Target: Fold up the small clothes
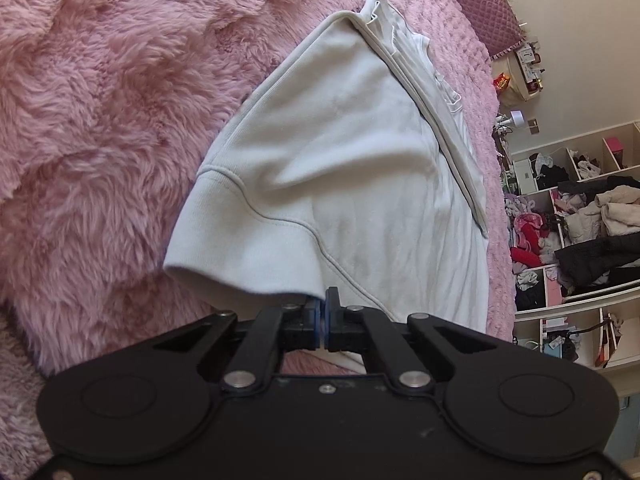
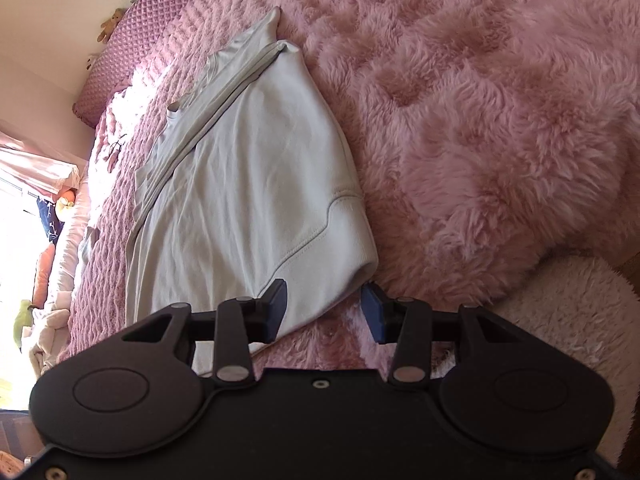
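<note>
A pale white sweatshirt (image 1: 340, 184) lies partly folded on a pink bed, its ribbed hem end nearest me; it also shows in the right wrist view (image 2: 248, 200). My left gripper (image 1: 323, 300) is shut on the near hem edge of the sweatshirt, which lifts slightly there. My right gripper (image 2: 325, 300) is open, its jaws straddling the near hem corner of the sweatshirt without closing on it. One blue pad (image 2: 278, 300) lies over the cloth, the other beside it over the bed cover.
A fluffy pink blanket (image 1: 100, 120) covers the bed beside the sweatshirt and shows in the right wrist view (image 2: 500, 120). A quilted purple headboard (image 2: 132, 40) stands at the far end. Shelves full of clothes (image 1: 580, 216) stand beyond the bed edge. A white fluffy cushion (image 2: 572, 320) lies near my right gripper.
</note>
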Tool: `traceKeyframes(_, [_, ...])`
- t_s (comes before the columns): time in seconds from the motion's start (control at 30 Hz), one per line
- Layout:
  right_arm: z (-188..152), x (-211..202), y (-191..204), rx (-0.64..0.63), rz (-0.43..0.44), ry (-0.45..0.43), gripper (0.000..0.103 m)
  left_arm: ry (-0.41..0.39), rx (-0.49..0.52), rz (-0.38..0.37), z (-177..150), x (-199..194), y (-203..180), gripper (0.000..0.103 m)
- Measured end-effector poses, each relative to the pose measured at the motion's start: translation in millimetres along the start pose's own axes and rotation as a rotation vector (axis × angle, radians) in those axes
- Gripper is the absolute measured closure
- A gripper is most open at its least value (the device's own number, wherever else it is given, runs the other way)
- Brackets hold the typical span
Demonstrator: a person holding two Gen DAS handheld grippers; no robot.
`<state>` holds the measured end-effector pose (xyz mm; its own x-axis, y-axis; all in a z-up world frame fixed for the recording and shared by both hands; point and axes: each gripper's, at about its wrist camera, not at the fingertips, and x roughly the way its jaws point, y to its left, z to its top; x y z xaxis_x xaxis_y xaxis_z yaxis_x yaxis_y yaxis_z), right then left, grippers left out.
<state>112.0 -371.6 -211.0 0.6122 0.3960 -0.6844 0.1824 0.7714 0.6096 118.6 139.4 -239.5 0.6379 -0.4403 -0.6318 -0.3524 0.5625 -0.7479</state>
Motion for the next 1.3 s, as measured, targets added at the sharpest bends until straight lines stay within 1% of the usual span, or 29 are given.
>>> traceKeyframes(0.03, [1.1,0.7,-1.5,0.015,0.010,-0.004,0.064,-0.002,0.003,-0.009,-0.4,-1.5,-1.5,0.103])
traceKeyframes(0.07, [2.4,1.6,-3.4,0.032,0.022,-0.007,0.080,-0.006,0.005,-0.015,-0.6,-3.2,-2.9,0.103])
traceKeyframes(0.13, [3.6,0.4,-4.8,0.053,0.015,-0.021,0.098,-0.013,0.010,-0.019,0.1,-8.0,-5.9,0.103])
traceKeyframes(0.2, [4.5,-6.2,-4.9,0.054,0.014,-0.036,0.099,-0.018,0.019,-0.039,-0.3,-17.1,-8.8,0.103])
traceKeyframes(0.23, [4.9,-10.3,-4.8,0.046,0.007,-0.047,0.099,-0.011,0.027,-0.030,-0.6,-20.4,-9.0,0.103])
traceKeyframes(0.3, [5.9,-14.2,-6.7,0.032,-0.030,-0.052,0.100,0.034,0.017,0.020,-1.7,-17.8,-1.7,0.103])
traceKeyframes(0.37, [6.6,-10.5,-14.7,0.056,-0.040,-0.038,0.100,0.081,-0.011,0.045,-4.0,-5.7,13.1,0.103])
traceKeyframes(0.4, [6.4,-7.5,-18.1,0.065,-0.060,-0.030,0.100,0.105,-0.023,0.068,-5.2,3.9,21.5,0.103])
traceKeyframes(0.47, [5.1,-3.5,-21.9,0.065,-0.083,-0.016,0.100,0.164,-0.044,0.070,-6.0,17.8,31.6,0.103])
traceKeyframes(0.5, [4.9,-4.3,-22.3,0.061,-0.088,-0.012,0.100,0.170,-0.058,0.069,-5.7,18.4,34.3,0.103])
traceKeyframes(0.53, [5.4,-6.4,-22.2,0.054,-0.088,-0.002,0.099,0.185,-0.061,0.061,-5.0,17.0,34.4,0.102])
traceKeyframes(0.6, [7.1,-16.6,-20.1,0.031,-0.084,0.003,0.095,0.224,-0.039,0.070,-4.8,9.2,30.0,0.101])
traceKeyframes(0.67, [10.9,-28.7,-14.8,-0.010,-0.077,0.001,0.092,0.245,0.015,0.050,-6.4,-4.1,21.3,0.099])
traceKeyframes(0.7, [13.4,-36.4,-11.0,-0.039,-0.076,-0.022,0.088,0.249,0.051,0.029,-7.0,-14.2,14.3,0.098])
traceKeyframes(0.73, [16.1,-42.1,-7.3,-0.070,-0.080,-0.047,0.076,0.233,0.080,0.011,-5.8,-24.4,8.5,0.090])
traceKeyframes(0.77, [18.5,-46.4,-3.1,-0.104,-0.087,-0.079,0.059,0.191,0.108,0.001,-3.1,-36.1,3.1,0.078])
traceKeyframes(0.8, [20.8,-48.5,-0.4,-0.132,-0.088,-0.101,0.052,0.137,0.131,0.009,0.8,-46.7,-0.1,0.073])
traceKeyframes(0.83, [25.0,-47.3,2.3,-0.167,-0.084,-0.122,0.049,0.084,0.147,0.029,5.5,-55.2,-1.7,0.068])
traceKeyframes(0.9, [32.0,-36.8,3.4,-0.191,-0.089,-0.111,0.049,-0.006,0.160,0.078,15.5,-64.3,2.5,0.068])
traceKeyframes(0.93, [35.6,-26.6,1.9,-0.200,-0.091,-0.091,0.049,-0.016,0.150,0.100,21.7,-63.3,8.3,0.068])
traceKeyframes(0.97, [37.2,-15.4,1.4,-0.202,-0.095,-0.069,0.049,-0.010,0.132,0.109,28.8,-58.1,15.6,0.068])
traceKeyframes(1.03, [38.4,4.2,-1.3,-0.194,-0.099,-0.015,0.049,0.034,0.083,0.103,35.8,-43.4,31.0,0.068])
traceKeyframes(1.1, [35.2,15.2,-1.5,-0.183,-0.077,0.013,0.049,0.080,0.029,0.056,35.2,-27.0,39.4,0.069])
traceKeyframes(1.13, [35.2,17.3,-2.0,-0.182,-0.069,0.019,0.049,0.091,0.006,0.045,34.8,-21.7,41.5,0.071])
traceKeyframes(1.2, [34.0,17.1,-0.5,-0.179,-0.060,0.034,0.049,0.109,0.003,0.018,33.3,-14.4,42.8,0.072])
traceKeyframes(1.3, [34.1,13.2,-0.4,-0.180,-0.028,0.054,0.049,0.126,0.003,0.002,34.0,-12.5,43.0,0.072])
